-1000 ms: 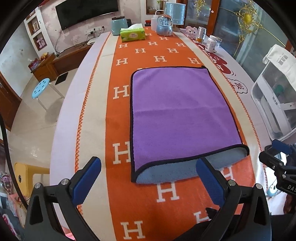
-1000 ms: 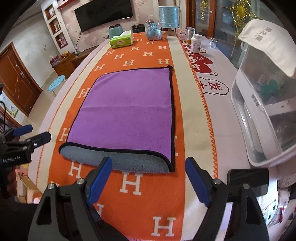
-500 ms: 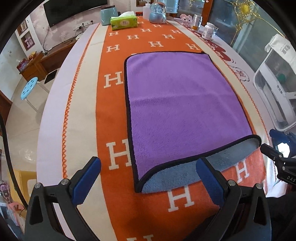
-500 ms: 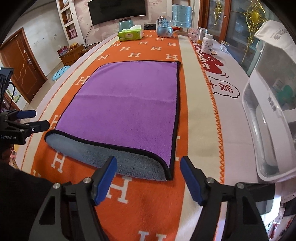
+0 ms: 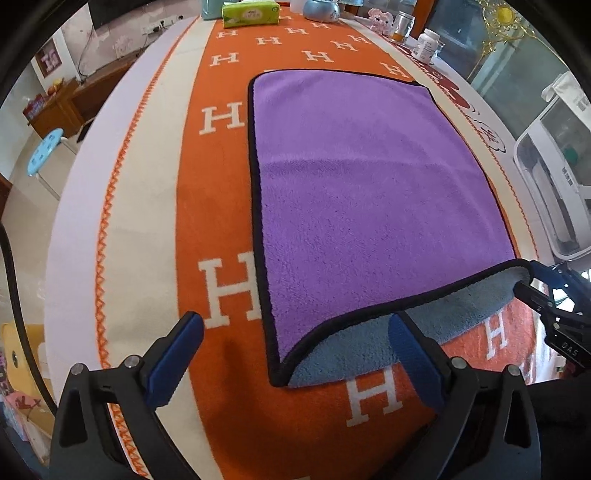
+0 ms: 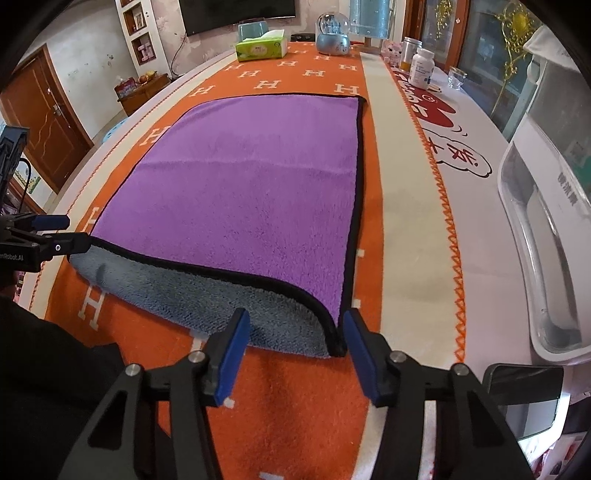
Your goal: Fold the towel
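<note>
Both grippers' jaws were spread, left gripper (image 5: 295, 354) and right gripper (image 6: 295, 345) at the towel's (image 5: 362, 206) 6 o'clock corners; pinching one layer would spoil the fold.

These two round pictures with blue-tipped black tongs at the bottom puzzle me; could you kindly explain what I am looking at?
Each picture comes from a wide-angle camera on a hand-held gripper, looking along its two blue fingers. One shows the left gripper, the other the right gripper; both are open and hold nothing. Each is close to a near corner of a purple towel, grey underneath, lying on an orange tablecloth. At the far end stand a tissue box, a snow globe and a pill bottle.
</note>
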Tool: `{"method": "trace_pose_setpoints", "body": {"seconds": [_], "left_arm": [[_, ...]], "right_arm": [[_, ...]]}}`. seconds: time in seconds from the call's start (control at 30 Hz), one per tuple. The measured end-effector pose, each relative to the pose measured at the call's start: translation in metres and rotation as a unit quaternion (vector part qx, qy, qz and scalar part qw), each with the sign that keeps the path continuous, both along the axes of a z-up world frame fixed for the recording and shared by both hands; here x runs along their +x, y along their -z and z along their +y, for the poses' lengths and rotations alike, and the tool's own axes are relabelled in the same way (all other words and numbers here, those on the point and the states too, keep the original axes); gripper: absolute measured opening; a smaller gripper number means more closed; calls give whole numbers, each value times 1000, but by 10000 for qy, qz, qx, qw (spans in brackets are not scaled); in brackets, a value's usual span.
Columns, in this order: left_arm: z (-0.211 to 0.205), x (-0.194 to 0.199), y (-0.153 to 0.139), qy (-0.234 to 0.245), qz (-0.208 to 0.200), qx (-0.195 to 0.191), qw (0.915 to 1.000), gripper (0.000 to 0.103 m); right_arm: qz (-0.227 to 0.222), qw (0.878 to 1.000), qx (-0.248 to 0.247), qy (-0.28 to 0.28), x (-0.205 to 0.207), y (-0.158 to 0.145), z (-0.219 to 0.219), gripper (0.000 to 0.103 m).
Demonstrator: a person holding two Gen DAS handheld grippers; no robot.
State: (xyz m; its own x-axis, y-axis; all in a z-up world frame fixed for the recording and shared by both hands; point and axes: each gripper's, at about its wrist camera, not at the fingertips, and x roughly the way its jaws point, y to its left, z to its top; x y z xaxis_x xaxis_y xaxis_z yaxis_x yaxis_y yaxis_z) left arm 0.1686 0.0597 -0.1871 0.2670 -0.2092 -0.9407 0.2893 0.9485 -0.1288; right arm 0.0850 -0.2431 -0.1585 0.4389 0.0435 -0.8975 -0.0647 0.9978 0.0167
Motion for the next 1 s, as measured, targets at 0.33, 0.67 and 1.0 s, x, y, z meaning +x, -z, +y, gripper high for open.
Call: {"method": "trace_pose_setpoints", "body": {"seconds": [0.33,0.67,1.0], "left_arm": [[-6,-2,5,127,260,-355,9990,67],[-7,-4,9,133,403,-441,9981,36],[4,-7,10,-12,434,-363,9984,13]], "right_arm": [[-7,10000,-40,12,-1,2,-1,37],[-21,10000,-45,59,-3,3,-4,27],[-29,10000,-43,80,-5,2,-7,16]]}}
